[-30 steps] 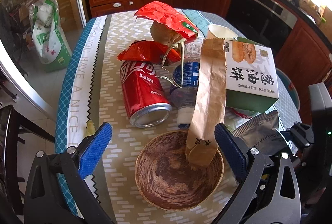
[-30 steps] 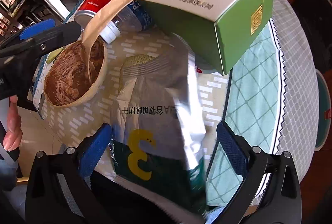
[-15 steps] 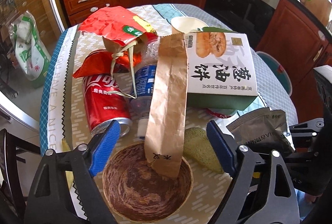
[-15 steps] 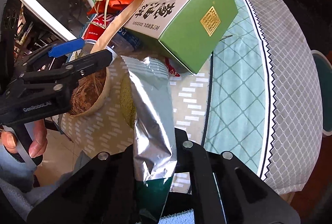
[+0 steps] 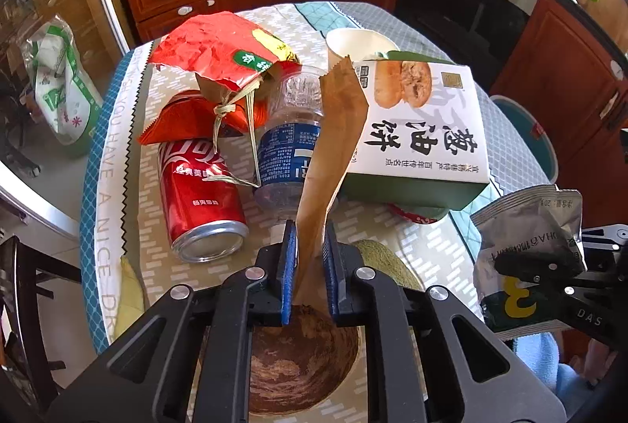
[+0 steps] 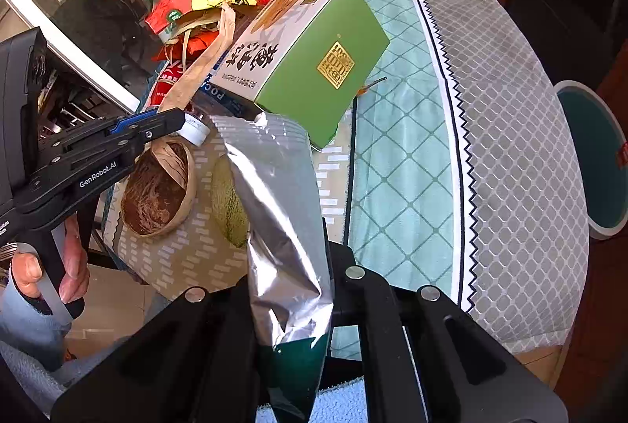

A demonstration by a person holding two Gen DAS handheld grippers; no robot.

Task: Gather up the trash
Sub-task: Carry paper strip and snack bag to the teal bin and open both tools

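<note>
- My left gripper (image 5: pixel 307 268) has just closed, and its blue pads (image 5: pixel 287 266) now pinch the lower end of the long brown paper bag (image 5: pixel 333 144), which leans up toward 12 o'clock against the green-and-white box (image 5: pixel 422 132).
- Below that gripper, at 6 o'clock, I see the brown woven bowl (image 5: pixel 298 364) on the table (image 5: pixel 114 156).
- At 10 o'clock from the gripper a red cola can (image 5: pixel 200 199) lies on its side, with a clear water bottle (image 5: pixel 288 148) just beside it, under the bag.
- Behind those, at 11 o'clock, sits a red snack bag (image 5: pixel 219 56) tied with string.
- My right gripper (image 6: pixel 292 309) is clenched on the silver foil pouch (image 6: pixel 274 211); the pouch hangs clear of the table, and the left view shows it at 3 o'clock.
- A melon rind (image 6: pixel 227 207) lies on the cloth just beside the bowl.
</note>
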